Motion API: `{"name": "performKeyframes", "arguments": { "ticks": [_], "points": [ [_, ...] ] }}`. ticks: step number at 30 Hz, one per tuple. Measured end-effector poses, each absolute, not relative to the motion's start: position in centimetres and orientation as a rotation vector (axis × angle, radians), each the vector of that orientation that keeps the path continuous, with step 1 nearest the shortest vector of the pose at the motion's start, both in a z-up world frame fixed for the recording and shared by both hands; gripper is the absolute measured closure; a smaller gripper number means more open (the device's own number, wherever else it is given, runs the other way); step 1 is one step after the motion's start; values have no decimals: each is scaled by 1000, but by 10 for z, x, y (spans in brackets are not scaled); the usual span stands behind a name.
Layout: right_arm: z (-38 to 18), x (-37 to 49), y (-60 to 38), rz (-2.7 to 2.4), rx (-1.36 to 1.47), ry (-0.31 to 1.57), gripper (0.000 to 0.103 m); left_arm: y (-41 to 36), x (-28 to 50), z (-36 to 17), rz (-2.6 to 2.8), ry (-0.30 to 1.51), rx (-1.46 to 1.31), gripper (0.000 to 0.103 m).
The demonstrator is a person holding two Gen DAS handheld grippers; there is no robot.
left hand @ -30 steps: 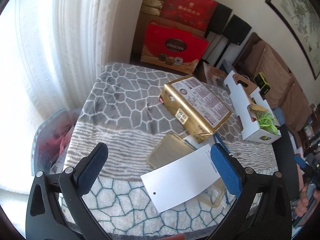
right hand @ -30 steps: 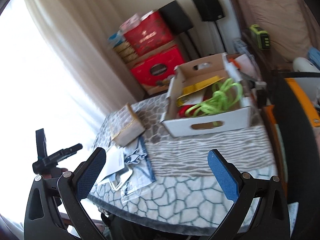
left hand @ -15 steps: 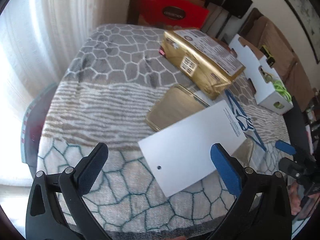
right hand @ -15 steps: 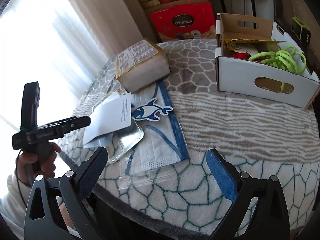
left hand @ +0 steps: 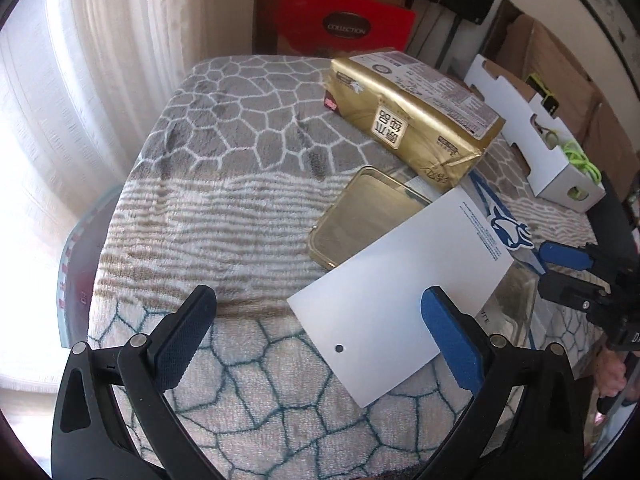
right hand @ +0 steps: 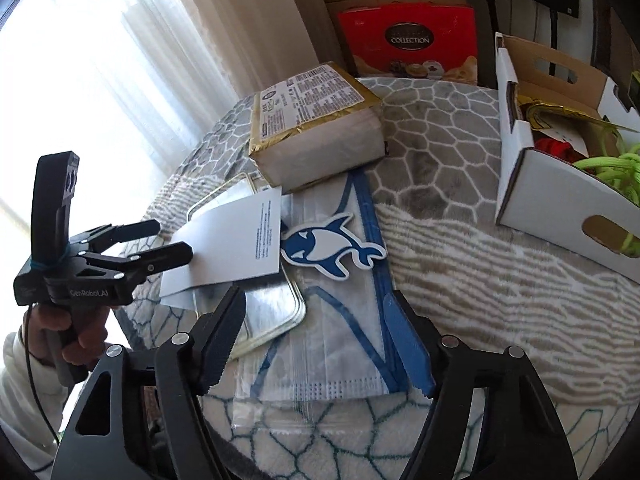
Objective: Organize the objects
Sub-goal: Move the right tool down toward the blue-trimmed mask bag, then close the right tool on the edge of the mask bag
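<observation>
Left tongs (left hand: 320, 334), jaws apart, hover low in the frame over a white card (left hand: 400, 284) lying on a metal tray (left hand: 360, 216) at centre-right of the blanket-covered counter (left hand: 224, 184). Right tongs (right hand: 316, 340), jaws also apart and holding nothing, sit at bottom centre above a packaged face mask (right hand: 332, 344) with a dolphin sticker (right hand: 328, 246). A gold package (right hand: 316, 128) lies behind; a white cardboard box (right hand: 560, 188) stands at right.

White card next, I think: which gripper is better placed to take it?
Left. The left gripper is open with the flat white card between its fingers; the right gripper hangs over the packaged face mask.
</observation>
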State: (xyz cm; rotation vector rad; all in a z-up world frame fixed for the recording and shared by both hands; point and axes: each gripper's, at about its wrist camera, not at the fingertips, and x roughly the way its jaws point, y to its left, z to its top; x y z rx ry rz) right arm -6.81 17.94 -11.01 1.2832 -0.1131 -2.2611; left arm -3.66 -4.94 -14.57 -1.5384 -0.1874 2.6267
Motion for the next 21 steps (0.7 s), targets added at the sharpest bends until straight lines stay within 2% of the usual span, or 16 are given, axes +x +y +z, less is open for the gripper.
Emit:
{"name": "performKeyframes", "arguments": {
  "ticks": [4,10,13,14,15,17,19,20,21],
  "points": [
    [-112,-85,174,-2213,1287,-157,36,-64,-35,-149,2643,-233,-1557,1],
    [-121,-105,176,-2094,1275,-370,37,-67,-35,-151,2653,-245,-1550,0],
    [-126,-112,182,-2046,1263,-494,47,-67,-36,-151,2653,-249,-1543,0],
    [-127,-112,183,-2047,1267,-514,56,-67,-36,-151,2651,-246,-1542,0],
    [-128,-112,185,-2066,1275,-508,60,-67,-37,-151,2648,-242,-1540,0],
    [-126,-110,189,-2134,1285,-434,78,-69,-37,-151,2650,-236,-1540,0],
    [-123,-105,188,-2222,1290,-320,90,-73,-38,-152,2657,-242,-1542,0],
    [-119,-101,186,-2283,1284,-220,94,-75,-38,-152,2662,-244,-1543,0],
    [-115,-96,185,-2339,1272,-119,94,-77,-38,-153,2667,-248,-1544,0]
  ]
}}
